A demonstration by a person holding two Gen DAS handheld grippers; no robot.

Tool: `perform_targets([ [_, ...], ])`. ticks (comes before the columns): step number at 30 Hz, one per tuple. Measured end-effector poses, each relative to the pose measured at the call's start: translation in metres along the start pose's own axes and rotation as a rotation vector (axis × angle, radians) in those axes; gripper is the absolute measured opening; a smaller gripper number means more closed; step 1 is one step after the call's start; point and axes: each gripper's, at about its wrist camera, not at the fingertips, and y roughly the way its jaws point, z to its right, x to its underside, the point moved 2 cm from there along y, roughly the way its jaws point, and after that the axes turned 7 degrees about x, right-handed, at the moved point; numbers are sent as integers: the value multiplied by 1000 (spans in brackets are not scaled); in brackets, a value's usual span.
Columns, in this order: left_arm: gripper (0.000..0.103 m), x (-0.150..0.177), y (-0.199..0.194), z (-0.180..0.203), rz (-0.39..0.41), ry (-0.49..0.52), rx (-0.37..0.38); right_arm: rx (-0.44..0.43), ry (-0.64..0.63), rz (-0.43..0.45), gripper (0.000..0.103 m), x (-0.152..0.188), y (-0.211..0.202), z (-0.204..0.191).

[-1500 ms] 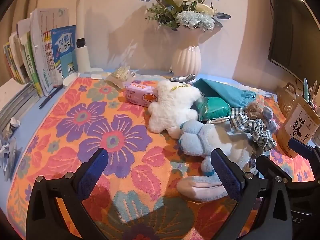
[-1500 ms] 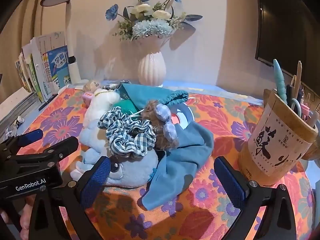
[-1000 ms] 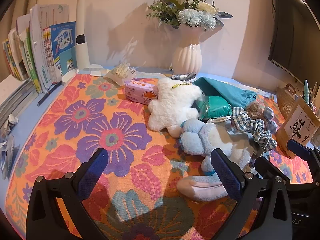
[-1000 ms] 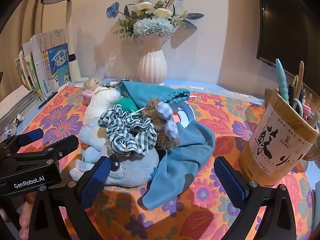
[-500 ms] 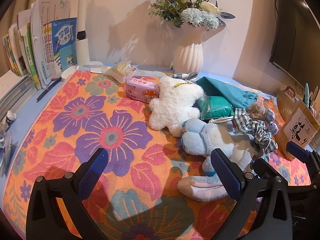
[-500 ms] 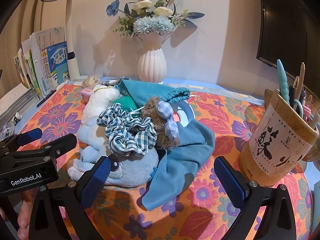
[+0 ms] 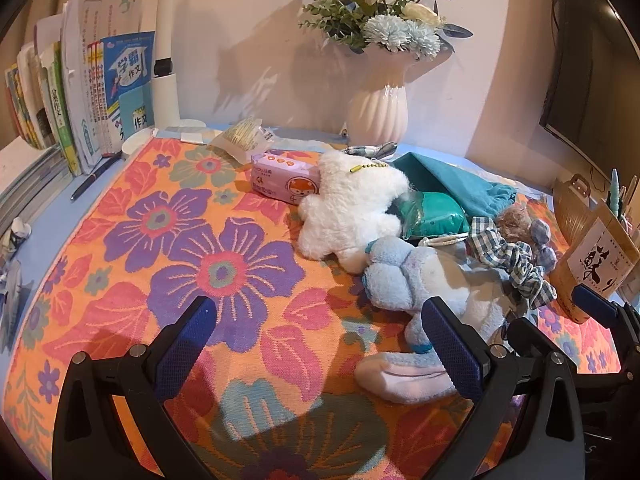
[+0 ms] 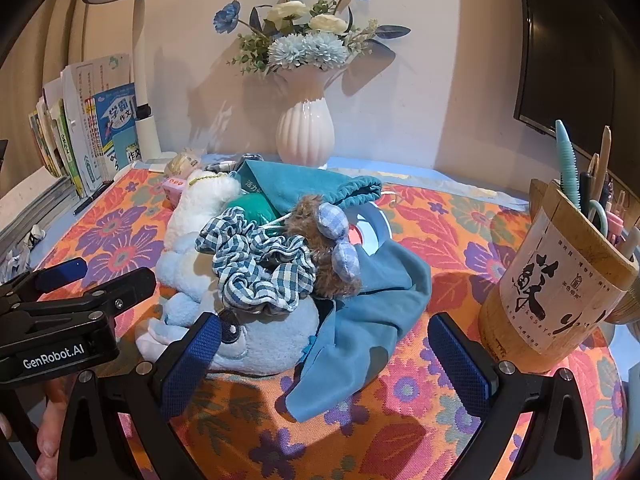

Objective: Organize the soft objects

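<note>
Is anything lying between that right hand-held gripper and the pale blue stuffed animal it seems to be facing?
Nothing visible blocks the near side: the right hand-held gripper is open just in front of the pale blue plush. But a checked scrunchie and a blue cloth lie on top of the plush.

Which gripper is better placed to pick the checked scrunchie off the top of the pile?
Probably the right hand-held gripper: open, it faces the pile with the checked scrunchie just ahead between its fingers. The left hand-held gripper, also open, points mostly at bare floral cloth, the scrunchie off to its right.
</note>
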Motion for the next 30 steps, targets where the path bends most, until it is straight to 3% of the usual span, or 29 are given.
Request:
perform_targets([
  [14,102,-1,4,-3,-17,-10,13,-9,11,9,103,-2,1,1],
  [24,102,-2,4,-4,-17,-23,24,-29,91,37,103,-4,-1,17],
  [30,102,-2,4,-5,-18,-33,27,-10,53,37,103,-5,-1,14],
])
